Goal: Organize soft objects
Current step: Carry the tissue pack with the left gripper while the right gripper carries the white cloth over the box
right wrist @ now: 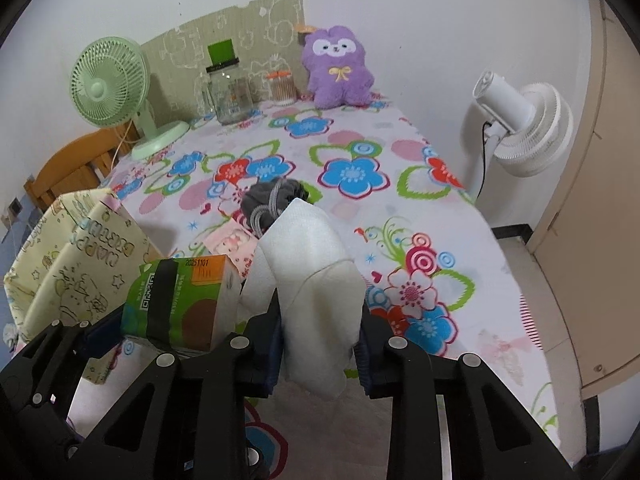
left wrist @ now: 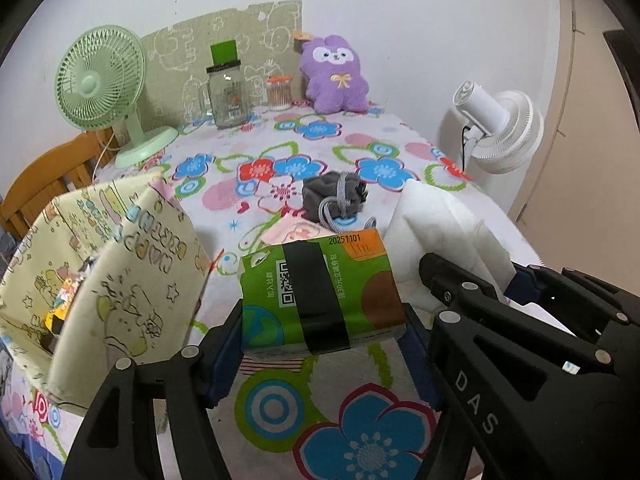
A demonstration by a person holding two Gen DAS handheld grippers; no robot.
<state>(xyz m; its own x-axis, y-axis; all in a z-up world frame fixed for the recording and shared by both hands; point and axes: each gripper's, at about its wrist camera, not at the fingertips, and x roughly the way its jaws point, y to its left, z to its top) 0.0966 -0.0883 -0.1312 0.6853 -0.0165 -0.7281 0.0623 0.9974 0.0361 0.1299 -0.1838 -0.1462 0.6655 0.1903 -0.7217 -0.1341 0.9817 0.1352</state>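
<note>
While your left gripper [left wrist: 324,344] sits at the bottom centre of the left wrist view, its jaws stand fairly wide and press on both sides of a green tissue pack [left wrist: 320,296], holding it clear of the flowered tablecloth [left wrist: 360,440]. A patterned cardboard box [left wrist: 104,280] stands open at the left edge, just beside the pack. Behind the pack, in the middle of the frame, lie a pink packet [left wrist: 294,232] and a grey drawstring pouch [left wrist: 334,196]. At the right, your other gripper holds a white folded cloth [left wrist: 440,228]. A purple plush toy [left wrist: 334,76] sits at the upper centre, against the wall.

Where the right wrist view looks down, your right gripper [right wrist: 320,344] at the bottom centre is drawn narrow, its pads pinching the white folded cloth [right wrist: 316,280], which rises above the fingers and also hangs below them. The green tissue pack [right wrist: 180,300] shows at lower left, next to the patterned cardboard box [right wrist: 68,268]. The grey drawstring pouch [right wrist: 268,196] peeks out just behind the cloth. The purple plush toy [right wrist: 340,72] sits at the top centre.
</note>
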